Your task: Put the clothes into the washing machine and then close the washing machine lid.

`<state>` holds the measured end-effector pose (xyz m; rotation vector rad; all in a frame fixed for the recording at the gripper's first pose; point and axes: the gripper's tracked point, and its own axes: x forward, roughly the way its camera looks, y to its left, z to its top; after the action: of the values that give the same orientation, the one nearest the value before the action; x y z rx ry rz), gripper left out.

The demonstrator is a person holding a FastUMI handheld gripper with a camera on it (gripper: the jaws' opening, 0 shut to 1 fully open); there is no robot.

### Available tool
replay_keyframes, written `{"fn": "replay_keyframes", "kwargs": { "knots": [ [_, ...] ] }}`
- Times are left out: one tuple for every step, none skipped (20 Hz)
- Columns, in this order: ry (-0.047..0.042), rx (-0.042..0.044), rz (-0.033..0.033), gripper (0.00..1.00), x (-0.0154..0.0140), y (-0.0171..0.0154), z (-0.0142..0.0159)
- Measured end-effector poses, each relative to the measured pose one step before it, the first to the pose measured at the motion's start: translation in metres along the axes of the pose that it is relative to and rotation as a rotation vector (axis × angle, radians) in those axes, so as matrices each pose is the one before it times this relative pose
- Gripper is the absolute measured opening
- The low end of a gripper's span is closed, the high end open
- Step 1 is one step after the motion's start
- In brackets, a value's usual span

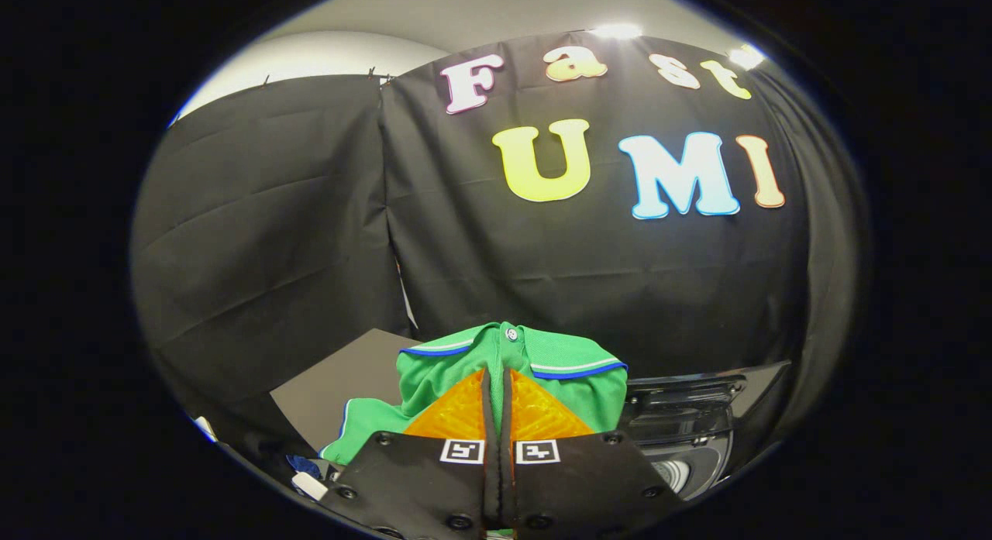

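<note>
In the gripper view, the gripper (497,385) is pointing out toward the booth's black cloth wall (542,269), and its two orange fingers (457,412) are sitting almost together with only a thin dark slit between them. A green polo shirt (511,352) with a blue-and-white trimmed collar and a small button is bunching up over and around the fingertips, and a fold of it seems to be running down into that slit, so the narrow claw is most likely pinching the cloth and carrying it, though the contact itself is hiding behind the fabric. The shirt is hanging in the air ahead of the fingers and draping down on the left side. To the right of the fingers and lower down, the dark glossy body of the washing machine (682,416) is showing, with a pale ribbed patch (673,472) near its lower part; whether the lid is standing up or lying flat cannot be told from here. By this reading the task is sitting in its first half: the garment is lifted but not yet inside the machine, and both the drop and the lid closing are left to do. A flat grey board (341,385) is lying to the left beyond the shirt, and a small blue-and-white item (306,478) is resting low on that side, too small to name. Nothing is visibly blocking the way to the machine, though the draping cloth is covering much of what lies below.
</note>
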<state>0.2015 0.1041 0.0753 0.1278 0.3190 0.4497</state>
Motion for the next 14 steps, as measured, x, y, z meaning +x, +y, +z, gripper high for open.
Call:
{"fn": "replay_keyframes", "kwargs": {
  "knots": [
    [-0.00464, 0.00785, -0.00770, 0.01, -0.00335, -0.00942, 0.00066],
    [-0.00482, 0.00605, -0.00800, 0.01, -0.00309, -0.00843, 0.00045],
    [-0.00212, 0.00087, -0.00829, 0.01, -0.00447, -0.00767, -0.00156],
    [-0.00315, -0.00142, -0.01189, 0.01, -0.00082, -0.00960, -0.00006],
    [-0.00043, -0.00058, -0.01221, 0.01, -0.00307, -0.00908, -0.00202],
    [-0.00200, 0.00433, -0.00989, 0.01, -0.00229, -0.00758, -0.00019],
    [-0.00106, 0.00841, -0.00825, 0.01, -0.00233, -0.00775, -0.00068],
    [-0.00047, 0.01089, -0.01003, 0.01, -0.00234, -0.00961, -0.00144],
    [0.00013, 0.00872, -0.00866, 0.01, -0.00261, -0.00781, -0.00207],
    [0.00197, 0.00575, -0.00839, 0.01, -0.00232, -0.00719, -0.00155],
    [0.00336, 0.00393, -0.01157, 0.01, -0.00187, -0.01032, -0.00288],
    [-0.00161, 0.00320, -0.01127, 0.01, -0.00237, -0.00839, -0.00058],
    [0.00159, 0.00361, -0.00919, 0.01, -0.00201, -0.00863, -0.00127],
    [0.00044, 0.00507, -0.00878, 0.01, -0.00136, -0.00794, -0.00128]
  ]
}}
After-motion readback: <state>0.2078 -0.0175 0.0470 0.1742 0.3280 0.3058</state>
